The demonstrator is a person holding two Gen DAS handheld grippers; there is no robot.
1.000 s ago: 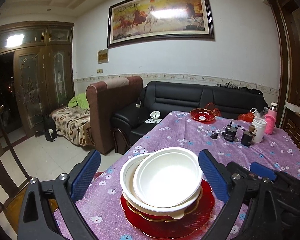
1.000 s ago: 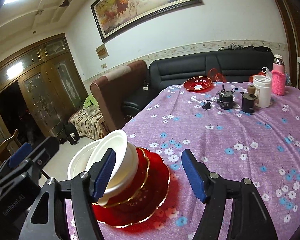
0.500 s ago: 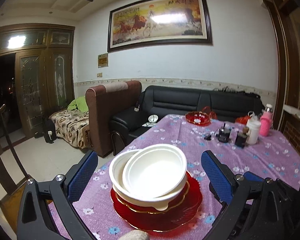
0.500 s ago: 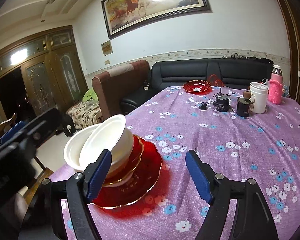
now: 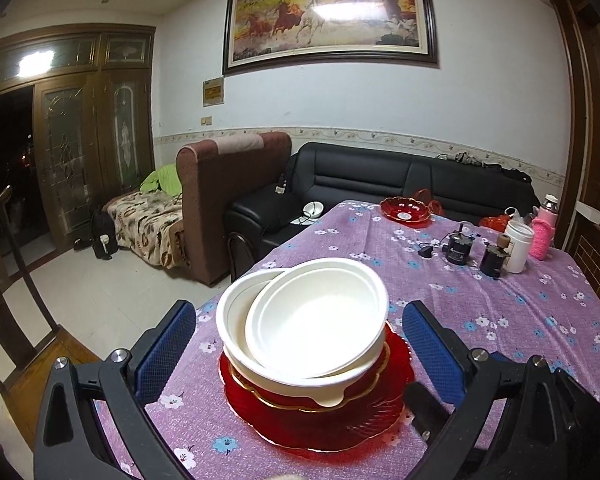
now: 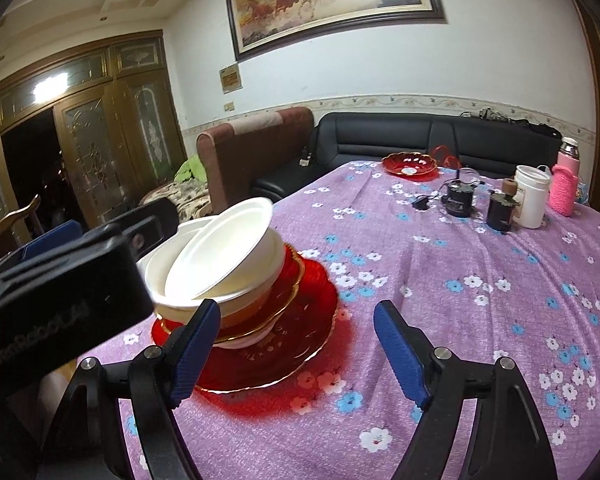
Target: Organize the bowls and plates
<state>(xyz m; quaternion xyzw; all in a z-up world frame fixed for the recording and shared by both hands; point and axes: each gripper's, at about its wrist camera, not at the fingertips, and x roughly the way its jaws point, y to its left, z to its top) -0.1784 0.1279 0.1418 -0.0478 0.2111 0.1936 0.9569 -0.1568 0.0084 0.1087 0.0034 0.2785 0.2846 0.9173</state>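
Writing: "GenRobot.AI" showed on the left gripper [image 6: 56, 280] body.
Stack: white bowls [image 5: 312, 320] sat on red plates [image 5: 320, 420] on the surface [image 6: 460, 300].
Left fingers [image 5: 168, 344]: spread around the stack.
Right gripper [image 6: 296, 344]: spread, just widened, beside the stack, holding nothing.

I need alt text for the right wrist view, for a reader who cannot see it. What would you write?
The open right gripper hovers before a stack of dishes: two white bowls, the top one tilted, on red plates atop a purple flowered tablecloth. Nothing is between its blue pads, which have just been opening. The left gripper's black body fills the left edge; jars and a red dish stand far behind.
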